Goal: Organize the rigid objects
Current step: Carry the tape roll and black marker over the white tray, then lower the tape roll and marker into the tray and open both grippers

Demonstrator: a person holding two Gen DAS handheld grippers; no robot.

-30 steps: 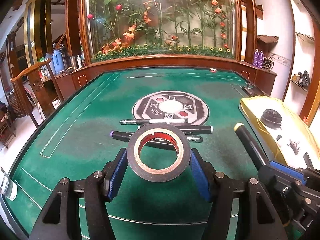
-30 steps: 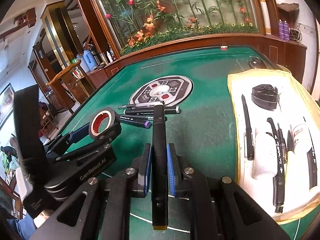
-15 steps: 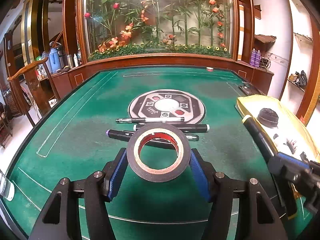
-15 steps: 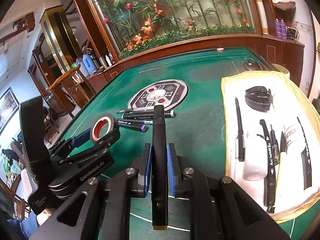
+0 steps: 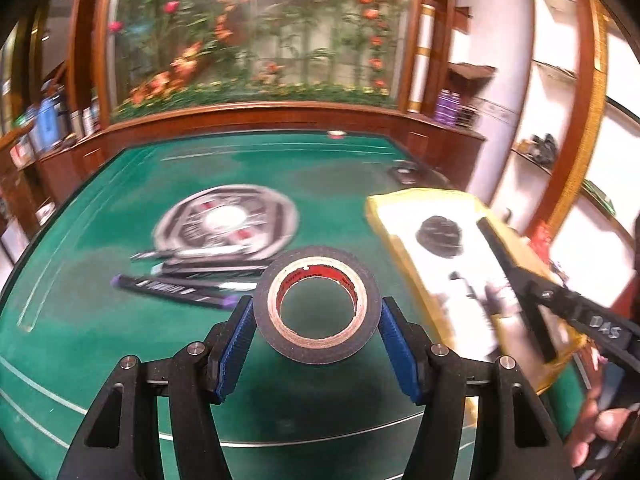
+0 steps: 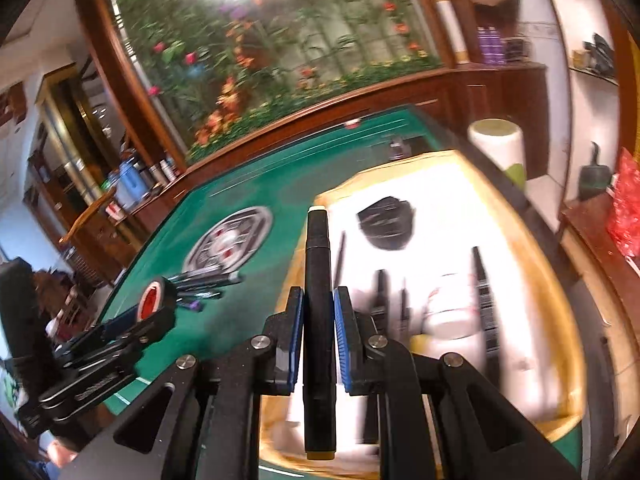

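Left gripper (image 5: 317,334) clamped on a roll of black tape (image 5: 318,304), blue pads pressed on both sides of the roll, held above the green table (image 5: 100,320), centre of the left-wrist frame. Right gripper (image 6: 318,334) clenched on a black marker (image 6: 318,320), which runs lengthwise between the pads, pale tip pointing to upper centre of the frame. Both views are motion-blurred.

Step in hand, judged: transport. Both items are carried toward the yellow-rimmed tray (image 6: 532,240) with a white liner, which fills the right half of the right-wrist frame. The marker hangs over its left edge. The tray already holds several pens, a dark round item (image 6: 386,222) and white items.

Remaining markers (image 5: 180,280) lie on the felt, centre-left of the left view, just below the round patterned panel (image 5: 228,220).

Next move calls for: lowering the marker parallel to the pens in the tray, picking a bare strip of liner, then releasing. The tape needs a free spot near the tray's near end. Risk: the roll may roll away if set on edge.
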